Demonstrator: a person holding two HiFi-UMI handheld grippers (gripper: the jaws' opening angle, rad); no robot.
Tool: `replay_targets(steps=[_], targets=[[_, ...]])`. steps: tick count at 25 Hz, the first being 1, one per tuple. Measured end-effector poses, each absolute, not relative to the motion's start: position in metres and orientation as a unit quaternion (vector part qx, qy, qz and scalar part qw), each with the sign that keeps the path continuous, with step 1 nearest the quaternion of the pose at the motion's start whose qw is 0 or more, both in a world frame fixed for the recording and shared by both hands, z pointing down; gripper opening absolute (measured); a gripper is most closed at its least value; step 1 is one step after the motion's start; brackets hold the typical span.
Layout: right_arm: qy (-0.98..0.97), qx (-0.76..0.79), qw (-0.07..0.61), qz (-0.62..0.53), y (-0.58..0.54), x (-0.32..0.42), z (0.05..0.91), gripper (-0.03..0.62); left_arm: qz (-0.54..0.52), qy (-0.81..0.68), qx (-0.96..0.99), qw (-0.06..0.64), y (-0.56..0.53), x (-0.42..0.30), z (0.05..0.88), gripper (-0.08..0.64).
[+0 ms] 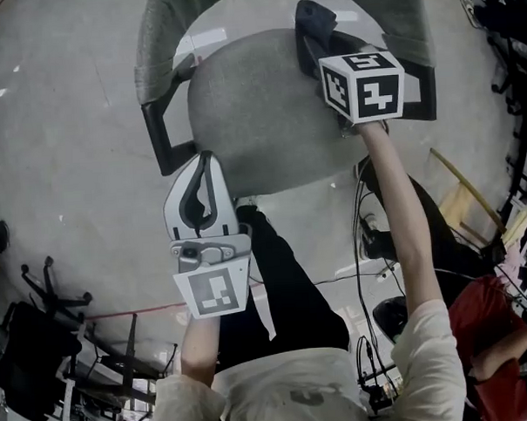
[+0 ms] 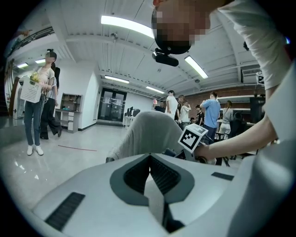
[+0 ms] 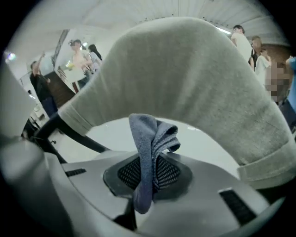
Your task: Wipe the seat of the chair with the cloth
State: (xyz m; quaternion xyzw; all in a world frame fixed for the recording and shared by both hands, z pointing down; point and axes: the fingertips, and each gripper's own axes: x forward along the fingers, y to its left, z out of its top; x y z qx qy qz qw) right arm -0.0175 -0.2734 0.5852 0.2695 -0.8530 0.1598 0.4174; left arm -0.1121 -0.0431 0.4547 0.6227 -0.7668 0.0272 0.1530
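Right gripper (image 1: 315,24), arm outstretched over seat (image 1: 251,118), pinches cloth (image 3: 149,152) | left gripper (image 1: 204,169), at seat's near edge, closed, empty.

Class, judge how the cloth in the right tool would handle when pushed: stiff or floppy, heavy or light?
Probably floppy: the cloth folds and droops over the right tool. Likely light; a thin pinch holds it.

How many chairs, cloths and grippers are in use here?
chair: 1
cloth: 1
grippers: 2, the left gripper, shut and empty, and the right gripper, shut on the cloth
Total: 4
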Motion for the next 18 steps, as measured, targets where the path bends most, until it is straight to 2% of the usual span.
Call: replay_targets(steps=[5, 10, 18], targets=[[-0.897, 0.14, 0.347, 0.237, -0.173, -0.095, 0.554, 0.049, 0.025, -0.775, 0.616, 0.14, -0.034, -0.12, 0.444, 0.015], [-0.885, 0.033, 0.373, 0.276, -0.086, -0.133, 0.577, 0.049, 0.021, -0.787, 0.601, 0.141, -0.024, -0.127, 0.442, 0.015], [-0.809, 0.037, 0.381, 0.446, -0.038, -0.145, 0.646, 0.049, 0.028, -0.793, 0.589, 0.152, -0.009, -0.133, 0.453, 0.015]])
